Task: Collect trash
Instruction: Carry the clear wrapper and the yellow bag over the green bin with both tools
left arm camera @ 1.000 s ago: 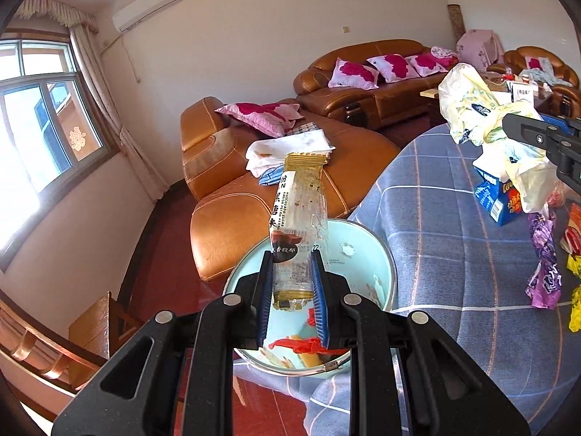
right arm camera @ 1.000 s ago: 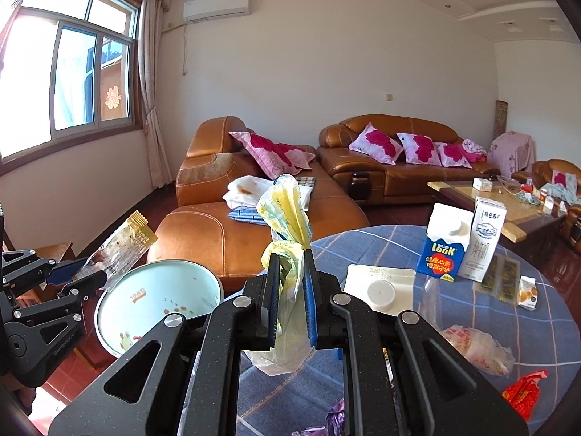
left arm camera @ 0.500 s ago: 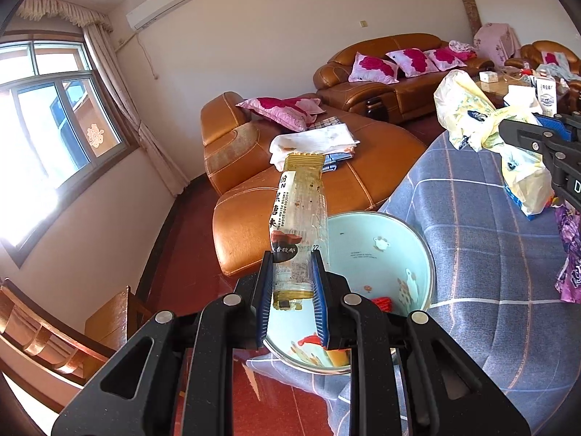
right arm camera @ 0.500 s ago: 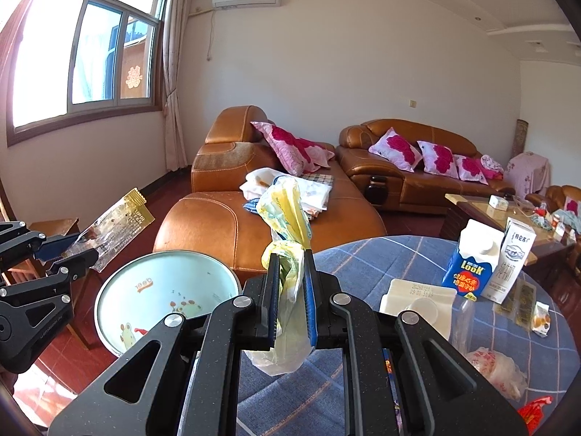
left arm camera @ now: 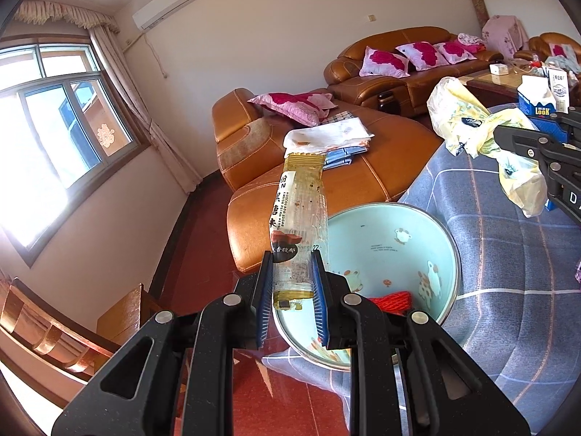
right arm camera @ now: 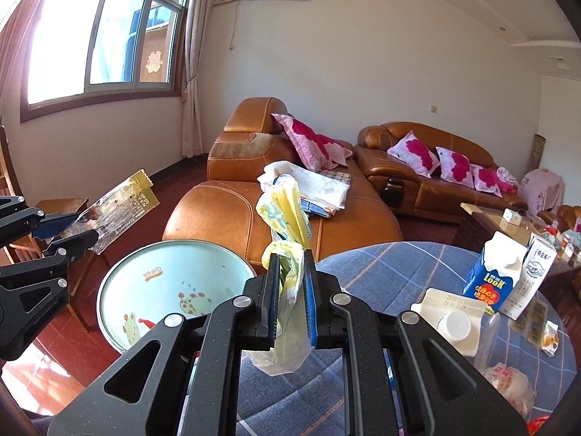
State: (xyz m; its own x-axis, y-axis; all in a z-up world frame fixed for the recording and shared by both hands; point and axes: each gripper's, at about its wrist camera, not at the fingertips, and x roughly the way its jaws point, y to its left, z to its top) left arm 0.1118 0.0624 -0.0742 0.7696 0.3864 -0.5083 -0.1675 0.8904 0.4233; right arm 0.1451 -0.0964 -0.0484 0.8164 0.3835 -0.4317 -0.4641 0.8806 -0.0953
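The landmark here is the pale green basin (left arm camera: 392,239), a round bowl with small cartoon animals printed inside, sitting at the edge of the table (left arm camera: 508,290) under its blue checked cloth.

The left gripper (left arm camera: 292,276) pinches the lower end of a long clear snack wrapper (left arm camera: 299,210) with gold ends (dark print runs down one side). Its blue pads press on the wrapper from both sides, and the wrapper stands nearly upright above the near rim of the basin. From the right wrist view the same wrapper (right arm camera: 112,210) juts out just beyond the basin's (right arm camera: 170,283) left rim, over the red floor.

The right gripper (right arm camera: 292,272) is clamped on a crumpled yellow plastic bag (right arm camera: 287,218); the bag bunches up above the fingers and hangs limp below them, just beside the basin's right rim and over the cloth. In the left wrist view the bag (left arm camera: 468,123) hangs beyond the basin, above the table.

A bit of red wrapping (left arm camera: 395,298) lies inside the basin, close to its near wall.

Farther from the basin across the table stand a blue milk carton (right arm camera: 494,276) and a white carton (right arm camera: 530,279) touching it, with a white lidded box (right arm camera: 450,319) lying in front of them and a crumpled clear bag (right arm camera: 508,385) near the table's edge.
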